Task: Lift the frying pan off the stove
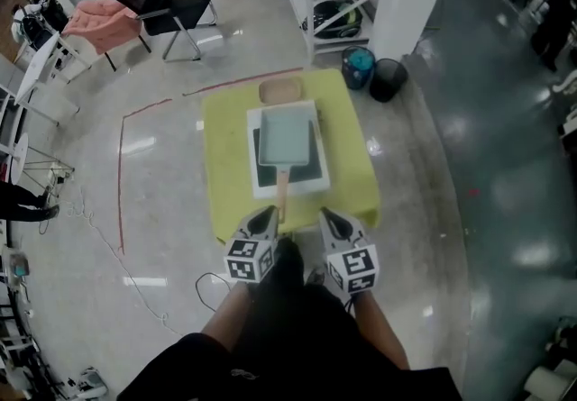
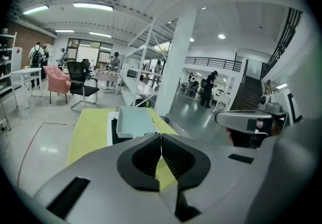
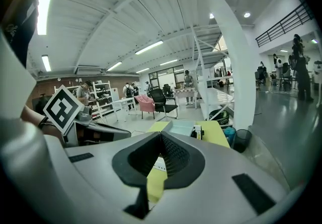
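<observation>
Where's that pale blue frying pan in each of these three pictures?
Head view: frying pan at centre, on the stove, handle toward the person.
Left gripper view: frying pan slightly left of centre, below the middle.
Right gripper view: frying pan small, just right of centre, below the middle.
Shared landmark: the yellow-green table.

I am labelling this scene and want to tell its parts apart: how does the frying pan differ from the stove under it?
Colour: the frying pan is pale blue-green, while the stove has a white frame and a dark top.
Size: the frying pan is smaller, so the stove's edges show around it.
Shape: the frying pan has a wooden handle pointing toward the person; the stove shows none.
Both are rectangular and lie flat, lined up with each other on the yellow table.
</observation>
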Demonstrator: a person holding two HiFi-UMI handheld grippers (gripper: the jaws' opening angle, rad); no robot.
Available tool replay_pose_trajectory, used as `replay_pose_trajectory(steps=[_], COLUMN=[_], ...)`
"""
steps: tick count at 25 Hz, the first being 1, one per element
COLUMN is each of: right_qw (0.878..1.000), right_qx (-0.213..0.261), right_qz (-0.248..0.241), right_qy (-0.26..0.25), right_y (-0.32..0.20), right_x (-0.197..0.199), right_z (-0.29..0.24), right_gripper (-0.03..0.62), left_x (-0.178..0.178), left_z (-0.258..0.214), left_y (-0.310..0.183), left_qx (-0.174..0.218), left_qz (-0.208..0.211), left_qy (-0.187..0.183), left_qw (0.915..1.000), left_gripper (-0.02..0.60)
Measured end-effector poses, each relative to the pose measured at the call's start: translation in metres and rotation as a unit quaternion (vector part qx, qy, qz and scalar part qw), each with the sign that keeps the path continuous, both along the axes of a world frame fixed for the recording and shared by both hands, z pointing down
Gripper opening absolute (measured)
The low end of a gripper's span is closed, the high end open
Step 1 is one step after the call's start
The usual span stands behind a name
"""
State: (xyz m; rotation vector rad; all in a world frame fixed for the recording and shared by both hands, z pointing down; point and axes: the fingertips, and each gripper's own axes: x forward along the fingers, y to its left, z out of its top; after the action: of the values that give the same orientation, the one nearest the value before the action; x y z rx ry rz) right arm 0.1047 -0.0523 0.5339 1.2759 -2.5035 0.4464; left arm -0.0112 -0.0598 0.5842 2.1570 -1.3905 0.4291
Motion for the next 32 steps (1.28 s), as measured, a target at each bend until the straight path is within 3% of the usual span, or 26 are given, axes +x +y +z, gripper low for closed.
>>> replay_pose_trajectory(steps=[6, 17, 28, 32], right_qw=[0.999, 0.994, 0.992, 0.991], right_qx=[-0.029, -0.088, -0.099, -0.1], right_qz=[-0.017, -0.035, -0.041, -0.041], right_qy=[0.02, 0.055, 0.073, 0.073], right_y=[-0.014, -0.028, -0.049, -0.055], right_x=[-0.023, -0.04, -0.043, -0.045], right_z=[0.012, 0.043, 0.051, 0.056], right_gripper=[0.015, 0.015, 0.015, 0.015], left_x=[-0.01, -0.022, -0.02, -0.023], left_z=[0.029, 0.069, 0.098, 0.106], left_y=[-0.019, -0.052, -0.07, -0.075], left_qx=[-0.041, -0.094, -0.137, -0.157], left_qz=[0.009, 0.011, 0.016, 0.008], left_qy=[-0.006, 0.035, 0.063, 0.091], left_qw=[0.9991, 0.9949, 0.9884, 0.9833], left_gripper=[0.044, 0.046, 0.046, 0.048])
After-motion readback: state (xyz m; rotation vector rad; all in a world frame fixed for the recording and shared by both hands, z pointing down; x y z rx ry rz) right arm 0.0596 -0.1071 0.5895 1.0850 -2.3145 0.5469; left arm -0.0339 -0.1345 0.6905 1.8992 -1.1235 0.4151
